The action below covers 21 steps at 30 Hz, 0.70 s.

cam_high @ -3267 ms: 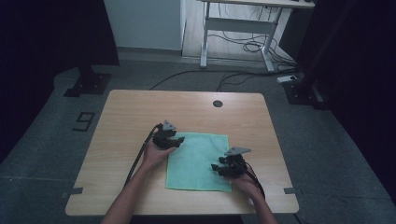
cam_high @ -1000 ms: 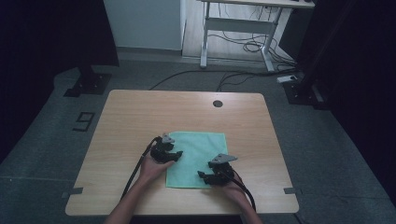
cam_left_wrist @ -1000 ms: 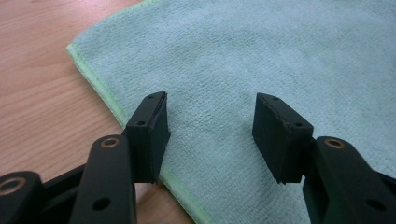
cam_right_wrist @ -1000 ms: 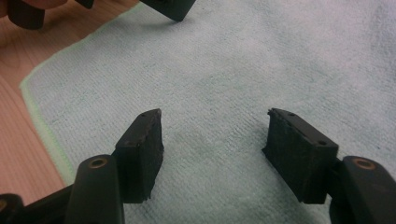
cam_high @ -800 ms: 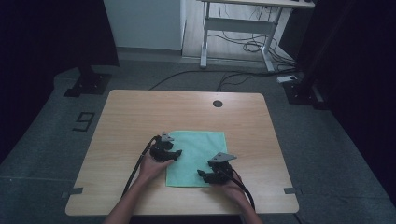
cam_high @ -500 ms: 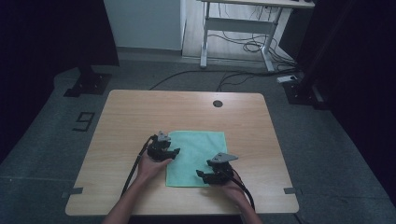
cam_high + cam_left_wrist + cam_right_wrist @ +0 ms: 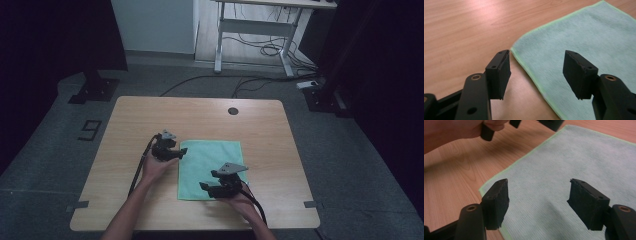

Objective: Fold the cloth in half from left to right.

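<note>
A green cloth (image 7: pixel 209 168) lies flat on the wooden table (image 7: pixel 150 115), a little toward the near edge and about midway between the left and right edges. The left gripper (image 7: pixel 181 151) hangs at the cloth's far left corner — its jaws have just been opening and stand wide, with the corner edge of the cloth below the gap and nothing pressed between the pads. In the left gripper view one jaw is over bare wood, the other over the cloth (image 7: pixel 584 37). The right gripper (image 7: pixel 204 186) hovers over the cloth's near edge, close to its near left corner — jaws wide apart, holding nothing. In the right gripper view the cloth (image 7: pixel 564 167) lies below both jaws, and the other hand (image 7: pixel 461 130) shows beyond it.
</note>
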Each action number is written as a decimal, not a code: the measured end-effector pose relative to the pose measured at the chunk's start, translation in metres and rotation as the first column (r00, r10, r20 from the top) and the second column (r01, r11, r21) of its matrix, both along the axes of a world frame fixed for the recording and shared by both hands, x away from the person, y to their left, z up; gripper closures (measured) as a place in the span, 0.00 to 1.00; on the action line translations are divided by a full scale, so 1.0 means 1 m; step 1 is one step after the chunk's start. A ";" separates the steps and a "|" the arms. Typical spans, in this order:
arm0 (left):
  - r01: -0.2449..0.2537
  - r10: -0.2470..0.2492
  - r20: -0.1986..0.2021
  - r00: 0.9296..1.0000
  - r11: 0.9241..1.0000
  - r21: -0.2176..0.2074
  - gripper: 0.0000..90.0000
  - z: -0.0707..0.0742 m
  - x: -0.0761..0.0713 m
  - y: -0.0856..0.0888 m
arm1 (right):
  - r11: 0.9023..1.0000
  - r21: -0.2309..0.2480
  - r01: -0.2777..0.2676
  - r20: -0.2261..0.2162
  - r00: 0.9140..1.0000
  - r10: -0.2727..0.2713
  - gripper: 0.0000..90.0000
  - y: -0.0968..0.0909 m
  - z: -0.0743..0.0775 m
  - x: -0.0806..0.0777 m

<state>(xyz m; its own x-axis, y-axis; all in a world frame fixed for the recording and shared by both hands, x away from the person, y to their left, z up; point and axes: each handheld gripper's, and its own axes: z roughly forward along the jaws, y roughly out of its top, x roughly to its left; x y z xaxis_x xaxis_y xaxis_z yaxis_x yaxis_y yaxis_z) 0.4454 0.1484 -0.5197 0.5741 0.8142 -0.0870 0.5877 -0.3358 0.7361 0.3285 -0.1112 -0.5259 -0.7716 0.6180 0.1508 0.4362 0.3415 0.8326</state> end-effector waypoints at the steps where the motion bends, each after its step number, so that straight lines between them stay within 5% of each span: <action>1: 0.000 0.000 0.000 1.000 1.000 0.000 0.43 0.000 0.000 0.000 | 1.000 0.000 0.000 0.000 1.000 0.000 0.36 0.000 0.000 0.000; 11: -0.012 0.014 -0.038 0.999 0.999 0.040 0.46 -0.010 0.039 0.005 | 1.000 0.000 0.002 -0.001 1.000 -0.002 0.36 0.002 -0.005 0.001; 21: -0.003 0.006 -0.045 0.999 0.999 0.050 0.62 -0.021 0.041 -0.001 | 0.999 0.007 0.037 0.011 0.999 -0.037 0.37 -0.014 -0.004 -0.004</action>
